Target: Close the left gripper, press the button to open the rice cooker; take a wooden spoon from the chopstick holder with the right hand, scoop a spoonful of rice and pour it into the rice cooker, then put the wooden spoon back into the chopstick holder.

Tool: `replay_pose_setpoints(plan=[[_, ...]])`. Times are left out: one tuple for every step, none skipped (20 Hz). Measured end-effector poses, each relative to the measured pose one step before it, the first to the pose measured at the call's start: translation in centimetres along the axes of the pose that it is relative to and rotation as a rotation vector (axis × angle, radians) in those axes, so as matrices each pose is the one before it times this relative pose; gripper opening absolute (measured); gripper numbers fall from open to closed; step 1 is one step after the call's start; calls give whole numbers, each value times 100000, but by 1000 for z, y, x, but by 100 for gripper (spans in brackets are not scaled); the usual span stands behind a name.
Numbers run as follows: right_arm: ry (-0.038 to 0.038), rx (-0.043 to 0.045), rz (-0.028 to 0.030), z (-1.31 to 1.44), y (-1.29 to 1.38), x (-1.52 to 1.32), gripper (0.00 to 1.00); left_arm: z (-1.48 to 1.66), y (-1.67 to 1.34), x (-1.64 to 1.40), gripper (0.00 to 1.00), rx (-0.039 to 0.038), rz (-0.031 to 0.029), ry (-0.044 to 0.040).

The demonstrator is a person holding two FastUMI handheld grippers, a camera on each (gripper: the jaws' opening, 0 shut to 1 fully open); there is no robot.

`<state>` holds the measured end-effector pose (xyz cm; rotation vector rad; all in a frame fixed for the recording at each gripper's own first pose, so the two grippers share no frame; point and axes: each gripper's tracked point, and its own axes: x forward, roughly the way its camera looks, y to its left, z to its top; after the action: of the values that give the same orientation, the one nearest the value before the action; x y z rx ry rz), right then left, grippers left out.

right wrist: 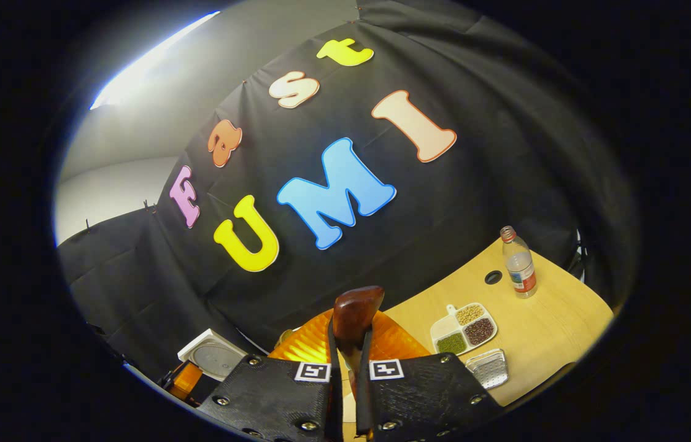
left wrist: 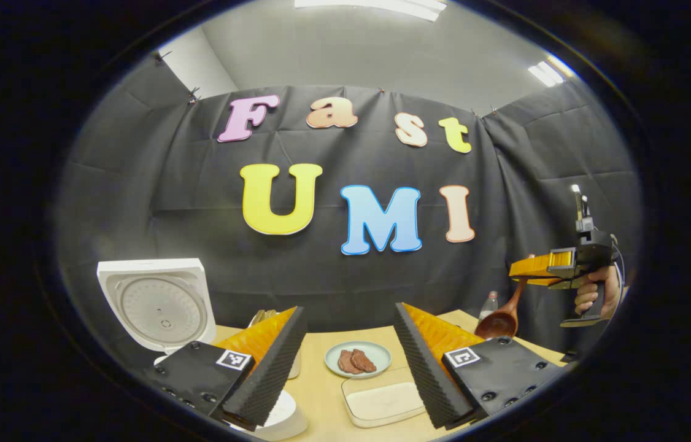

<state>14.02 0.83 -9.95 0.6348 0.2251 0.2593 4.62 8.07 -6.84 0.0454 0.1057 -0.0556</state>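
Both fingers of the left gripper (left wrist: 350,362) stand wide apart, holding nothing, low over the table (left wrist: 321,393). Between them lie a plate of meat (left wrist: 358,359) and a shallow tray (left wrist: 382,402). Rice cooker (left wrist: 158,307) stands at left with lid up, so the button step looks done. Right gripper (right wrist: 345,393) clamps the wooden spoon (right wrist: 355,313) by its handle; from the left gripper view the spoon hangs bowl-down in the air, well apart from the cooker. Spoon bowl contents cannot be told (angle too shallow). Judged remaining: scoop or pour, then return the spoon to the holder.
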Motion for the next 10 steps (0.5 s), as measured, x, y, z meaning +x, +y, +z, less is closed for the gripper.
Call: replay_pose_setpoints(plan=[[142,-1253,-2219,84,-1042,131,9,256,-144,-83,100,439,777,-177],[229,-1465,-2494,-82,-1131,151,8,317,-149,-47,99,767,819,-616],[80,-1719,-2362,-124,-1002,67,9,108,-139,-86,99,797,568,-342],[-324,-1194,-2225,-31,-948,130,8,-14,-108,-44,98,418,426,327],[-107,-1289,-2019,-207,-699,197,8,-101,-19,-19,97,369,520,378],[99,-1259,-1687,-174,-762,188,8,9,38,39,97,523,582,384],[117,-1704,-2038,-290,-860,259,8,30,103,-43,96,376,571,379],[84,-1746,-2198,-224,-827,289,8,15,98,-19,96,271,604,414],[-70,-1676,-2212,-203,-722,327,8,-64,118,2,96,320,612,419],[94,-1762,-1898,-231,-744,302,8,19,70,-125,100,347,662,308]])
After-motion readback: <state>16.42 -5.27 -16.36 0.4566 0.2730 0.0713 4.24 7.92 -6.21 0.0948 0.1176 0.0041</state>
